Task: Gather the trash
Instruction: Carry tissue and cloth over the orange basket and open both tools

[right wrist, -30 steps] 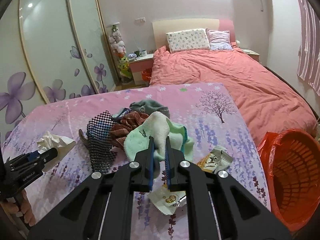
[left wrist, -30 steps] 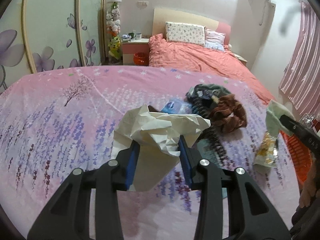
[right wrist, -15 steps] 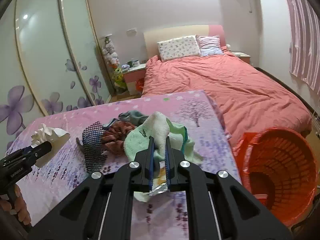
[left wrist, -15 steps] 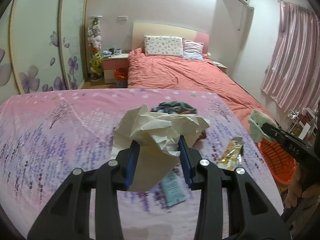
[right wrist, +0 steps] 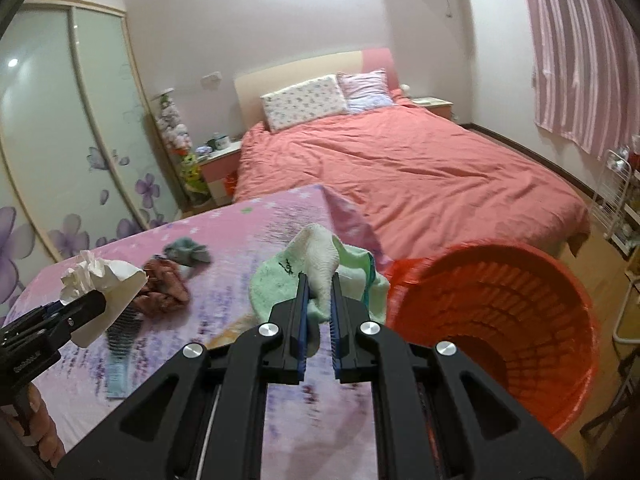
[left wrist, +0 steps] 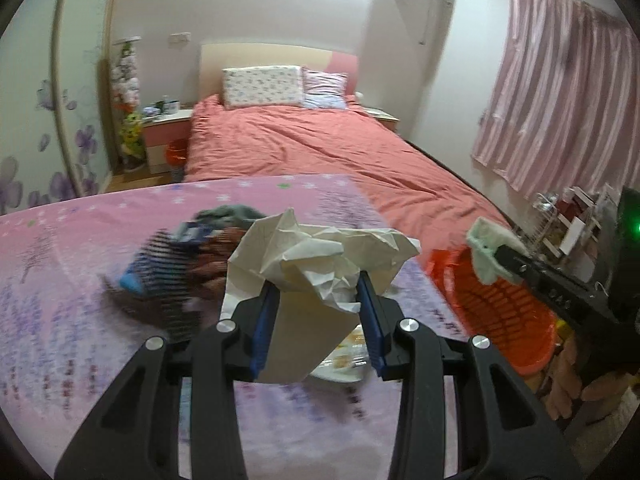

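My left gripper point(left wrist: 318, 280) is shut on a wad of crumpled cream paper point(left wrist: 320, 256), held above the pink flowered tablecloth point(left wrist: 60, 340). The right wrist view shows that paper point(right wrist: 100, 280) at the left, in the left gripper point(right wrist: 74, 308). My right gripper point(right wrist: 319, 284) is shut on a green-and-white cloth point(right wrist: 320, 268), close to the left rim of the orange basket point(right wrist: 500, 320). In the left wrist view the cloth point(left wrist: 486, 252) hangs over the basket point(left wrist: 504, 312).
A heap of cloth items point(right wrist: 168, 284), a dark mesh piece point(left wrist: 168, 280) and a snack wrapper point(left wrist: 344, 360) lie on the table. Beyond it stand a bed with a red cover point(right wrist: 400, 168), a nightstand point(left wrist: 164, 136) and a wire rack point(right wrist: 616, 208).
Both grippers have swung to the right with their loads. The orange basket has come much closer and larger, and the cloth now hangs by its rim.
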Tool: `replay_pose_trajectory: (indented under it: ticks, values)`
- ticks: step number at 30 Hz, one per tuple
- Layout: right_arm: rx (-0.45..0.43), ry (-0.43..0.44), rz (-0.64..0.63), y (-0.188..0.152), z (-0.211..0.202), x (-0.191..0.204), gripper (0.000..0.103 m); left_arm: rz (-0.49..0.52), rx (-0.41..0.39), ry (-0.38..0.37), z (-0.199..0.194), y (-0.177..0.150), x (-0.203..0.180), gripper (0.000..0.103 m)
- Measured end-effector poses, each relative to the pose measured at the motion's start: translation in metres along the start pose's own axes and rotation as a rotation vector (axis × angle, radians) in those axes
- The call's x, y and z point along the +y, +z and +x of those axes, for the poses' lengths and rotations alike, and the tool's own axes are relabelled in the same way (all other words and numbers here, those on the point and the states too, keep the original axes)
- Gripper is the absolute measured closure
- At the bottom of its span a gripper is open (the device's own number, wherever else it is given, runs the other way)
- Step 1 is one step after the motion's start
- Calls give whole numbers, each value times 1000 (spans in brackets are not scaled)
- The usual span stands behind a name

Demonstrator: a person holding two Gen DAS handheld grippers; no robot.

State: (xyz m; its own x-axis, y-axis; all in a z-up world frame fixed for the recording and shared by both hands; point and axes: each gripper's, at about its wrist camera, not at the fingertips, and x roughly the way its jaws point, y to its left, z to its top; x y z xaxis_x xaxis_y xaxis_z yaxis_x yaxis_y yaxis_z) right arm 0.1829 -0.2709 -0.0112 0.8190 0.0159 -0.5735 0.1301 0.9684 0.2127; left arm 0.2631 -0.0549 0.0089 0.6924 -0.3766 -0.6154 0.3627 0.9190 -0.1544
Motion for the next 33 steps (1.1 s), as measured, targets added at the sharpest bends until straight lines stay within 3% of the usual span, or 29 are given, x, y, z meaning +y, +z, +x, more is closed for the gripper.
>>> replay_pose_trajectory:
  ticks: [7,17,21,23,26,33]
  values:
    - [-10,-74,51,-9,-17,-62,94,58,33,-114,35,-2,-63,64]
    - [11,-110,151,-12,-10,-120,92,168,108,-239,93,-11,-167,63]
    - [27,-123,189,-15,1,-139,85,206,158,-227,126,-16,-194,57]
    - [31,-131,202,-17,5,-146,78,214,172,-212,138,-18,-197,46]
    - [36,-143,218,-22,8,-155,73,219,183,-192,145,-22,-197,43]
    - [41,-140,171,-26,7,-134,53,225,138,-85,120,-26,-159,34]
